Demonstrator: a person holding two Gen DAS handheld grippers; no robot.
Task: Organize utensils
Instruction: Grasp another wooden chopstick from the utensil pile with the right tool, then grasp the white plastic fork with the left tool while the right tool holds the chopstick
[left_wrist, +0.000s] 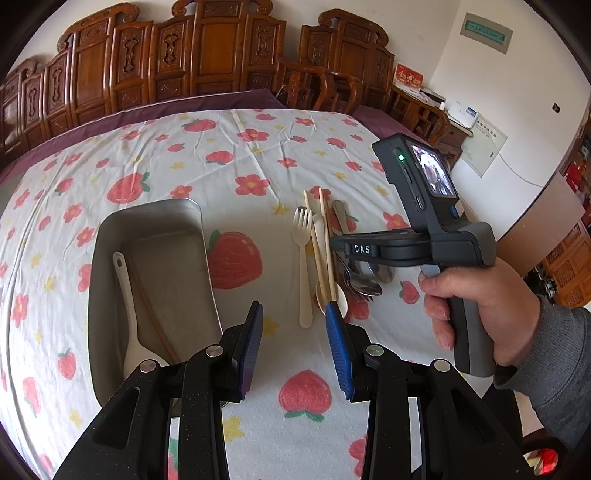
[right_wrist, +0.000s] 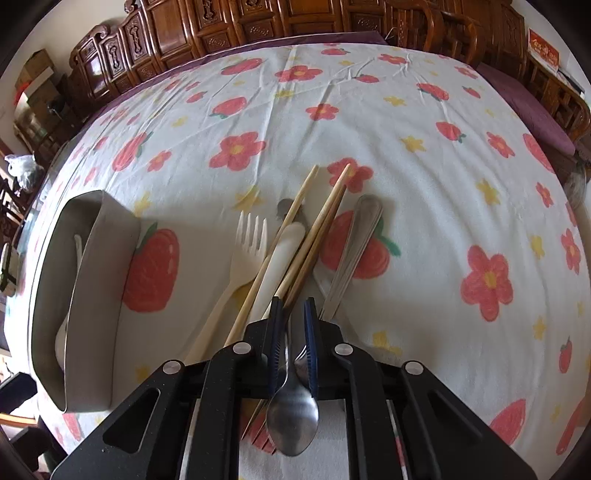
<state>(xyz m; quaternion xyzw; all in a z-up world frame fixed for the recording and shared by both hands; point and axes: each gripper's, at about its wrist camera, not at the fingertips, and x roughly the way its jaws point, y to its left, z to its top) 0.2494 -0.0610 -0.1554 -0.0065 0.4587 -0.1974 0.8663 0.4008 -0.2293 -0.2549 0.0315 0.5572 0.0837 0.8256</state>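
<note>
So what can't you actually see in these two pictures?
- Left wrist view: metal spoons' handles, hidden behind the right hand-held gripper.
- Right wrist view: tray contents, blocked by its near wall.
- Right wrist view: whether the pads squeeze the steel spoon; unclear.

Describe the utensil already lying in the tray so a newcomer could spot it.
On the strawberry-print tablecloth sits a rectangular grey metal tray. Inside it lies a long white plastic spoon, bowl nearest the camera. Only it has a hole through its handle tip.
</note>
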